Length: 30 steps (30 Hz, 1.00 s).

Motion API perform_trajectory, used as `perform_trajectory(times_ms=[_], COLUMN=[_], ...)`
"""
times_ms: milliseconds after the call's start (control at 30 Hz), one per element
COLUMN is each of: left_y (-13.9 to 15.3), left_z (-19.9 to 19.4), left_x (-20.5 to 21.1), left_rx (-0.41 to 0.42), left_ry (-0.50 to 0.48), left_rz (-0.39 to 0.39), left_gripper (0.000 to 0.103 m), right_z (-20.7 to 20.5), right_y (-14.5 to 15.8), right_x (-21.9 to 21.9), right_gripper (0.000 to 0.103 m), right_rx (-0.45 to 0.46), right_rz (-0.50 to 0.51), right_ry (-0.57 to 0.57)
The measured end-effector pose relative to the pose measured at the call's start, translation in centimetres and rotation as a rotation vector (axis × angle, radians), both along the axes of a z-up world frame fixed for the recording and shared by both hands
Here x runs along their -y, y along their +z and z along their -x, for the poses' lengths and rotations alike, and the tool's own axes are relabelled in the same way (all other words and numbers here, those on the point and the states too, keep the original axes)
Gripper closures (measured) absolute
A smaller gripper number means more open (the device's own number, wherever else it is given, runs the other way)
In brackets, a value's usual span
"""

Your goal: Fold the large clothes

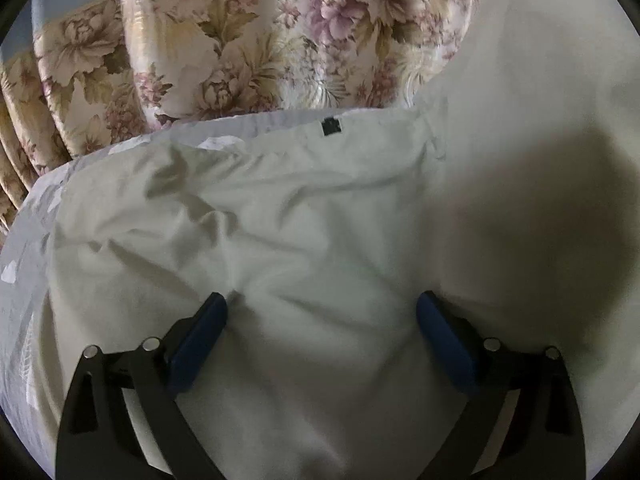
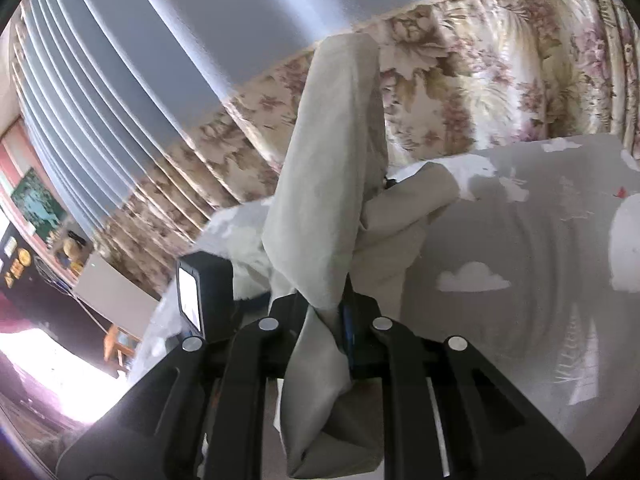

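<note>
A large cream-white garment point(image 1: 280, 216) lies rumpled on the bed, with a small black label point(image 1: 330, 126) near its far edge. My left gripper point(image 1: 322, 312) is open, its blue pads point(image 1: 200, 340) spread wide just above the cloth, holding nothing. In the right wrist view my right gripper point(image 2: 326, 312) is shut on a bunched part of the same garment point(image 2: 320, 200), which rises in a lifted fold from the jaws and trails back to the bed. The left gripper's body point(image 2: 204, 292) shows to the left of that fold.
The bed has a grey sheet with white cloud prints point(image 2: 520, 264). A floral curtain point(image 1: 240, 48) hangs behind the bed. A shelf with small objects point(image 2: 60, 248) and a bright floor area lie far left in the right wrist view.
</note>
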<state>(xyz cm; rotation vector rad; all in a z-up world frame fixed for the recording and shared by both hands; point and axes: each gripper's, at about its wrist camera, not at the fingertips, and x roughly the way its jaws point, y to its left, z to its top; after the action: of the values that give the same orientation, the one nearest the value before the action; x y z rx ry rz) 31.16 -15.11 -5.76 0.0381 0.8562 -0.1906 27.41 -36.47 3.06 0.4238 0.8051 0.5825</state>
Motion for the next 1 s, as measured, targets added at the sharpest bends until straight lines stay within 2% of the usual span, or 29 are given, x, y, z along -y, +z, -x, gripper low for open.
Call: perform_trajectory(times_ms=[167, 233, 433, 567, 733, 833, 1000], left_y=[3.7, 5.2, 6.7, 6.9, 6.7, 6.7, 6.7], left_z=[2.1, 2.9, 4.5, 5.9, 7.1, 7.9, 8.6], left_x=[-4.4, -7.6, -16.6, -21.5, -25.8, -28.2, -30.6], left_rx=[0.095, 0.126, 0.149, 0.158, 0.155, 0.155, 0.144], left_ry=[0.033, 0.072, 0.198, 0.254, 0.279, 0.289, 0.295], left_rz=[0.013, 0.013, 0.078, 0.104, 0.119, 0.121, 0.134], left_gripper=[0.007, 0.007, 0.007, 0.007, 0.007, 0.007, 0.007], right_z=[-0.2, -0.3, -1.0, -1.2, -1.3, -0.9, 0.3], right_y=[2.1, 2.9, 3.5, 1.9, -2.5, -4.7, -5.3], right_x=[-2.9, -4.7, -11.9, -18.2, -25.7, -28.8, -30.6], right_gripper=[0.089, 0.089, 0.089, 0.089, 0.089, 0.089, 0.086], right_rx=[0.025, 0.035, 0.041, 0.040, 0.015, 0.024, 0.103], right_rz=[-0.003, 0.000, 0.060, 0.168, 0.296, 0.365, 0.453], right_ry=[0.036, 0.052, 0.092, 0.121, 0.160, 0.168, 0.136])
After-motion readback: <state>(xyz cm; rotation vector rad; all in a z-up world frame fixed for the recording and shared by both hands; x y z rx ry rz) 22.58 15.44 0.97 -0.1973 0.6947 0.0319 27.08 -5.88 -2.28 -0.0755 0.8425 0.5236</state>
